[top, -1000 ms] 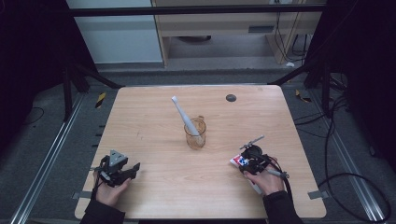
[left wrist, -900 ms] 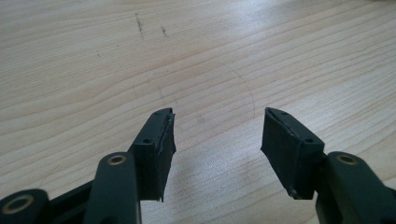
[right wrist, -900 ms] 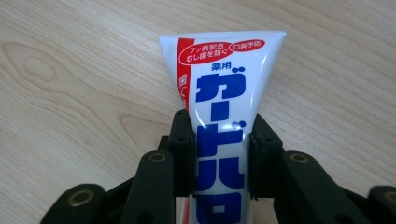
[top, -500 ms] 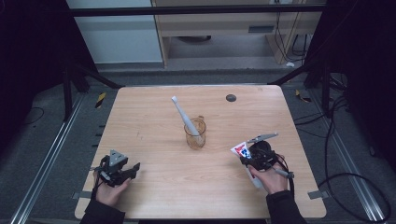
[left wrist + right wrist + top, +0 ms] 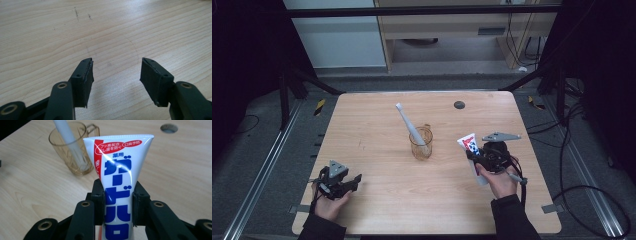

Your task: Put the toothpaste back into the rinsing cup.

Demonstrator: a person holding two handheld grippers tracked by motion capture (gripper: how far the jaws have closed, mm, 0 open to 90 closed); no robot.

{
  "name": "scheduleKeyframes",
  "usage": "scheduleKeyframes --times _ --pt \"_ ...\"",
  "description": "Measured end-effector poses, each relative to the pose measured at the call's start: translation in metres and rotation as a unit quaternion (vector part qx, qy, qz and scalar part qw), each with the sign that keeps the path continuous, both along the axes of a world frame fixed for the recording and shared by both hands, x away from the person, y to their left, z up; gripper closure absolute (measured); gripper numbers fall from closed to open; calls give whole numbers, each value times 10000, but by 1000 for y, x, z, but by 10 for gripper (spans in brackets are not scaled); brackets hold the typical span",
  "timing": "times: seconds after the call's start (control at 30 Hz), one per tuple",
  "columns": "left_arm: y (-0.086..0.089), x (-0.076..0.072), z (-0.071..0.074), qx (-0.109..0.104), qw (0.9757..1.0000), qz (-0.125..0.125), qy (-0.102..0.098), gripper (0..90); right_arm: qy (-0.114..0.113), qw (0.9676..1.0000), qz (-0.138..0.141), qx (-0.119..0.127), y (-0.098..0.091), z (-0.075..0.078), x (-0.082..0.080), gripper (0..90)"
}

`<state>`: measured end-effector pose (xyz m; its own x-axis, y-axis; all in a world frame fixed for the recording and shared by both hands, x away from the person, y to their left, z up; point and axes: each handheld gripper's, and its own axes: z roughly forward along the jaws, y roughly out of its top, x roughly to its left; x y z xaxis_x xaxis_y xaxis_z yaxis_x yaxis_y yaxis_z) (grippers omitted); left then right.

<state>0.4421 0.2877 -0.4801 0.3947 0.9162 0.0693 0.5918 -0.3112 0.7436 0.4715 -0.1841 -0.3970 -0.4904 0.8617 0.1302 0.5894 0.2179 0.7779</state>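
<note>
Clamping toothpaste tube [image 5: 119,182] in right gripper [image 5: 488,157], crimped end up, near tabletop's right edge, likely heading for cup [image 5: 421,142] holding toothbrush [image 5: 410,125] mid-table. Idling left gripper [image 5: 343,182] near front-left corner, jaws wide, empty.

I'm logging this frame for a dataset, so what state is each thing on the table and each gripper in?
White toothpaste tube with blue and red print: clamped in the right gripper, crimped end up.
Right gripper: shut on the tube.
Left gripper: open, holding nothing, low over the wooden table.
Amber transparent plastic cup with a handle: upright.
White toothbrush: leaning in the cup.
</note>
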Motion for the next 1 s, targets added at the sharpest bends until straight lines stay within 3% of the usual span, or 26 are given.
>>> scheduleKeyframes --times 0.3,0.4,0.63,1.0 --pt "1 0 0 -20 10000 14 -5 428 -571 9976 -133 376 12 18 13 695" --pt "1 0 0 -28 10000 16 -5 428 -766 9950 -185 621 16 23 17 695" --pt "1 0 1 -46 10000 19 -24 428 -1156 9884 -406 901 24 30 24 695" --pt "2 0 1 -50 10000 26 -18 428 -1535 9794 -576 1182 36 33 38 694"
